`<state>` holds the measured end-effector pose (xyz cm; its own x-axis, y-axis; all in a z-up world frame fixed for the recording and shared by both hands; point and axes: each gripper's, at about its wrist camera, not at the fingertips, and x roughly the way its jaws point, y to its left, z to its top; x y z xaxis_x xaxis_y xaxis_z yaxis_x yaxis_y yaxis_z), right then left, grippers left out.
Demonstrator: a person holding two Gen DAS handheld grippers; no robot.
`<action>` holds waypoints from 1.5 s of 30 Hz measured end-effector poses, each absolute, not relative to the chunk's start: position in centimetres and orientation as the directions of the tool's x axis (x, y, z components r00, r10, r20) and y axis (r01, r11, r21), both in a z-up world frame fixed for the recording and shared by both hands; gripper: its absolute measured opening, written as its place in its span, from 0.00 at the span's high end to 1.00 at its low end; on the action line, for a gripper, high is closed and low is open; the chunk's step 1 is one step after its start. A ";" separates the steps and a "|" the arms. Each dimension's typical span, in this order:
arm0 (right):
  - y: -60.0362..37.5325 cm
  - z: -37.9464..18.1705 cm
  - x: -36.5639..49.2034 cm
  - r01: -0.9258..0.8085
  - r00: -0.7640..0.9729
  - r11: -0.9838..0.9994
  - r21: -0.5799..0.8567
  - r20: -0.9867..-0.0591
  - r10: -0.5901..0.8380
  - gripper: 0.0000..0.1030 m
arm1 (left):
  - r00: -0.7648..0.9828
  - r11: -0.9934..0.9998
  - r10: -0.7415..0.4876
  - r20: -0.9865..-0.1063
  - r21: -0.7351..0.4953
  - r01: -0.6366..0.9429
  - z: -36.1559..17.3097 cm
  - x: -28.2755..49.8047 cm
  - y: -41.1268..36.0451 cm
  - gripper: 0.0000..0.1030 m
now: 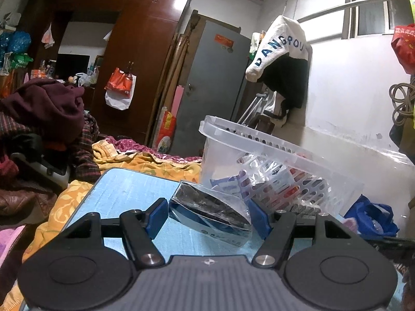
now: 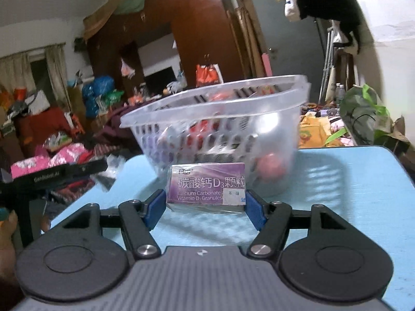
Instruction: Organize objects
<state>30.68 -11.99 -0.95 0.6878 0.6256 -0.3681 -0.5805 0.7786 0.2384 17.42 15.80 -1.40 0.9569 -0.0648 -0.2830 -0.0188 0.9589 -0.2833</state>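
My left gripper (image 1: 207, 213) is shut on a dark blue box in a clear plastic wrap (image 1: 210, 211), held just above the light blue table (image 1: 129, 189). My right gripper (image 2: 206, 207) is shut on a purple medicine box (image 2: 207, 188) printed "Calcium Carbonate Vitamin D3 Granules". A clear plastic basket (image 1: 259, 155) with several medicine boxes inside stands just beyond both grippers; it also shows in the right wrist view (image 2: 215, 119), straight ahead. The left gripper appears at the left edge of the right wrist view (image 2: 52, 176), with crinkled wrap at its tip.
The table (image 2: 350, 181) stands on a cluttered bed with orange bedding (image 1: 145, 160) and piled clothes (image 1: 44, 106). A white wall (image 1: 350, 90) with hanging garments is to the right. A blue bag (image 1: 368, 215) lies behind the basket. A wardrobe (image 1: 145, 51) stands far back.
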 end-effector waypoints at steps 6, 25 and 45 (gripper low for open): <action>-13.4 -1.1 30.2 -0.583 0.708 0.777 0.238 -0.322 0.629 0.33 | 0.959 0.959 -0.070 -0.276 -0.284 -0.012 -1.5 17.2 15.9 0.31; -7.6 8.1 41.0 -0.511 0.845 0.858 -0.059 -0.216 0.489 0.14 | 0.949 0.928 -0.181 -0.257 -0.365 0.078 9.5 29.9 12.3 0.28; -12.9 5.6 32.4 -0.523 0.837 0.852 -0.015 -0.196 0.511 0.00 | 0.955 0.993 -0.095 -0.282 -0.089 0.072 8.0 20.8 10.3 0.00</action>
<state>32.43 -12.94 5.59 0.8372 0.5106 -0.1961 -0.5233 0.8520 -0.0155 20.82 10.26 7.98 0.9547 -0.0949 -0.2820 0.0724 0.9934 -0.0892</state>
